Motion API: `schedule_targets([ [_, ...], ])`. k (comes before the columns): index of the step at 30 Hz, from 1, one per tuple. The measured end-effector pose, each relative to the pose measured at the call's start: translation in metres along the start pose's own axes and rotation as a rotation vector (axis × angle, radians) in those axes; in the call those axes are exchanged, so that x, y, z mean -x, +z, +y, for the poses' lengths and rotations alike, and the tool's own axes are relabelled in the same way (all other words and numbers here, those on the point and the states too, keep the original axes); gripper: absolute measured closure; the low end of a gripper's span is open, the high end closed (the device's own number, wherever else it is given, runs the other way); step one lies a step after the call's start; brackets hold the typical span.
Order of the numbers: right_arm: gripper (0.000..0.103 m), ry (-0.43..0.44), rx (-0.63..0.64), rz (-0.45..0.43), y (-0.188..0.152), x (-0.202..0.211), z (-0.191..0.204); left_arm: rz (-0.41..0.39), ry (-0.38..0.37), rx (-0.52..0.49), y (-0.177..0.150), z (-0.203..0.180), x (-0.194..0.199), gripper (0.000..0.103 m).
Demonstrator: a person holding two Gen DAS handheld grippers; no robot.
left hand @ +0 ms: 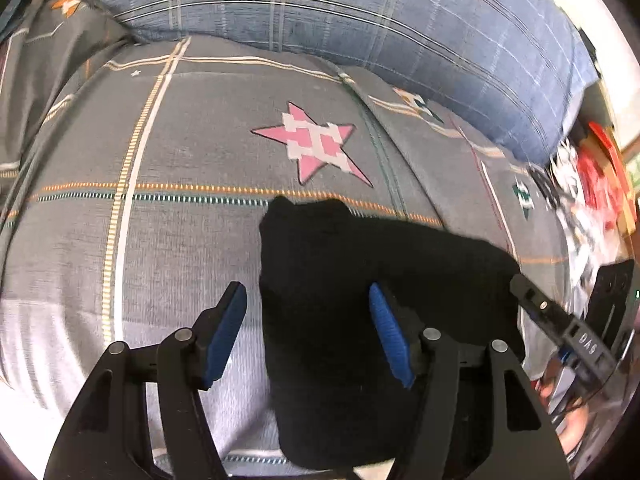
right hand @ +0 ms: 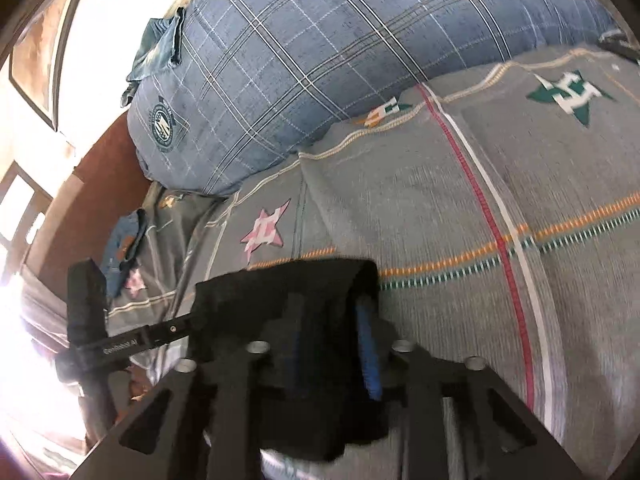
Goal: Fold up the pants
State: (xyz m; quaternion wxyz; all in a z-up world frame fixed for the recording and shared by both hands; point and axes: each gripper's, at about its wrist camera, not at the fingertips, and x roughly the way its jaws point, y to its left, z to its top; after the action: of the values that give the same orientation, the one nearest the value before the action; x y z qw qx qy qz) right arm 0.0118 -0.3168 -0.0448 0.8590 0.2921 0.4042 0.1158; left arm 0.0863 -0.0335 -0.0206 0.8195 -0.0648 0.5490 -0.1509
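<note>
The black pants (left hand: 360,304) lie folded into a compact bundle on the grey patterned bedspread (left hand: 180,152). In the left wrist view my left gripper (left hand: 308,320) is open, its blue pads either side of the bundle's left edge, not closed on it. The right gripper (left hand: 520,284) reaches into the bundle's right side there. In the right wrist view the right gripper (right hand: 332,320) has its blue pads close together around a fold of the black pants (right hand: 288,312), which drapes over the fingers. The left gripper's finger (right hand: 160,332) touches the bundle's left edge.
A large blue plaid pillow (left hand: 360,16) lies along the far side of the bed, also in the right wrist view (right hand: 320,60). A folded blue garment (right hand: 124,244) lies at the left. Red and white clutter (left hand: 592,184) sits beyond the bed's right edge.
</note>
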Motion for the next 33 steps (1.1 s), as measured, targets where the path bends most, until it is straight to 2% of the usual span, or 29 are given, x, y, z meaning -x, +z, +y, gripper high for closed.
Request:
schedule_targets([
  [1, 0.064, -0.003, -0.005, 0.000, -0.002, 0.003, -0.002, 0.006, 0.006, -0.009, -0.002, -0.001, 0.000, 0.040],
  [5, 0.064, 0.006, -0.057, 0.039, -0.012, 0.002, -0.009, 0.021, 0.038, -0.025, -0.010, -0.002, -0.003, 0.040],
  [9, 0.063, -0.016, -0.076, 0.063, -0.015, 0.002, -0.013, 0.021, 0.039, -0.022, -0.012, -0.002, -0.001, 0.040],
  [16, 0.046, -0.045, -0.069, 0.057, -0.010, 0.005, -0.004, 0.023, 0.056, -0.039, -0.010, -0.002, 0.003, 0.039],
  [22, 0.045, -0.055, -0.055, 0.067, -0.007, 0.002, 0.000, 0.006, 0.069, -0.034, -0.003, 0.006, 0.010, 0.039],
  [24, 0.042, -0.056, -0.053, 0.068, -0.005, 0.001, -0.001, -0.002, 0.052, 0.003, 0.001, 0.016, 0.013, 0.034],
  [28, 0.042, -0.053, -0.048, 0.062, -0.001, -0.003, -0.001, 0.042, -0.028, 0.092, 0.002, 0.031, 0.005, 0.033],
  [33, 0.042, -0.056, -0.010, 0.044, 0.003, -0.017, 0.005, 0.104, -0.079, 0.090, -0.002, 0.019, -0.018, 0.033],
])
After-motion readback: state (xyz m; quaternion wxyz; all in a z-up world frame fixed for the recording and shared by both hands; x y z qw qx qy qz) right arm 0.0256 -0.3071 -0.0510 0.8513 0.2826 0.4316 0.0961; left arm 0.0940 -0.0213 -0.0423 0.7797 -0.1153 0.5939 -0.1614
